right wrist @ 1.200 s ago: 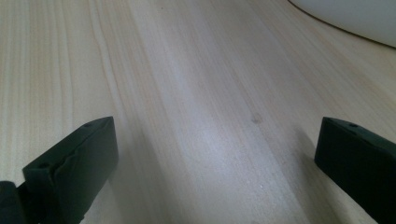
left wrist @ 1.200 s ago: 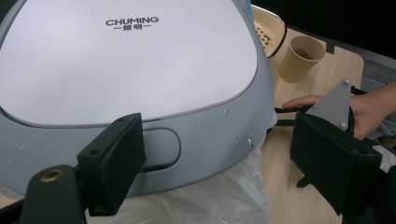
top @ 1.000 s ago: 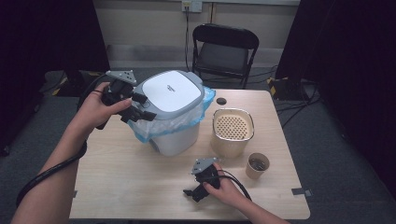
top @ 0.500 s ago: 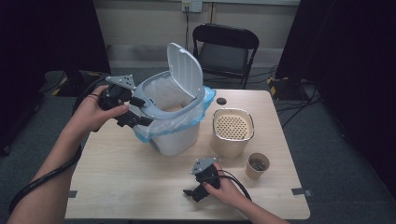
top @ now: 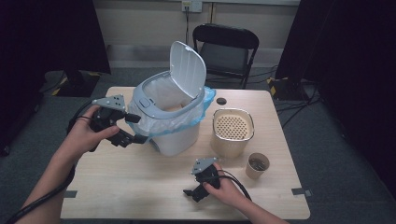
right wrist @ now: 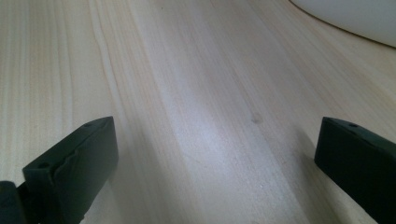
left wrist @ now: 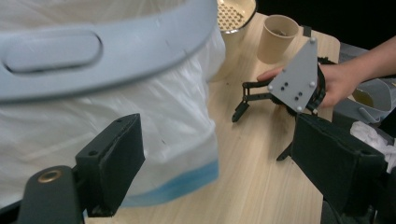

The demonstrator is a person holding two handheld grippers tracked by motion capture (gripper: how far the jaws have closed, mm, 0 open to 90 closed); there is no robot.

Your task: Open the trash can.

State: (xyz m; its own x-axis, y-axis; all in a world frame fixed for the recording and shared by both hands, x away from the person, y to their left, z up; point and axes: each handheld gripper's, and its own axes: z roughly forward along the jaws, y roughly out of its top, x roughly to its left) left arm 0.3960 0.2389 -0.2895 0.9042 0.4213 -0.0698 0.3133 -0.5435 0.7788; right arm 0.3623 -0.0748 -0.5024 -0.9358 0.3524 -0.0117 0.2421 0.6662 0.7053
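Though both empty, fingers wide on left gripper (top: 138,129) and right gripper (top: 190,194); one bin (top: 173,135), one cup (top: 257,166).

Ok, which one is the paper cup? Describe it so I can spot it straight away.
On the wooden table, start at the big white bin with its lid raised, then move right to the beige canister with the perforated top. The paper cup stands just in front and right of that canister. It is the smallest thing there, brown and open-topped.
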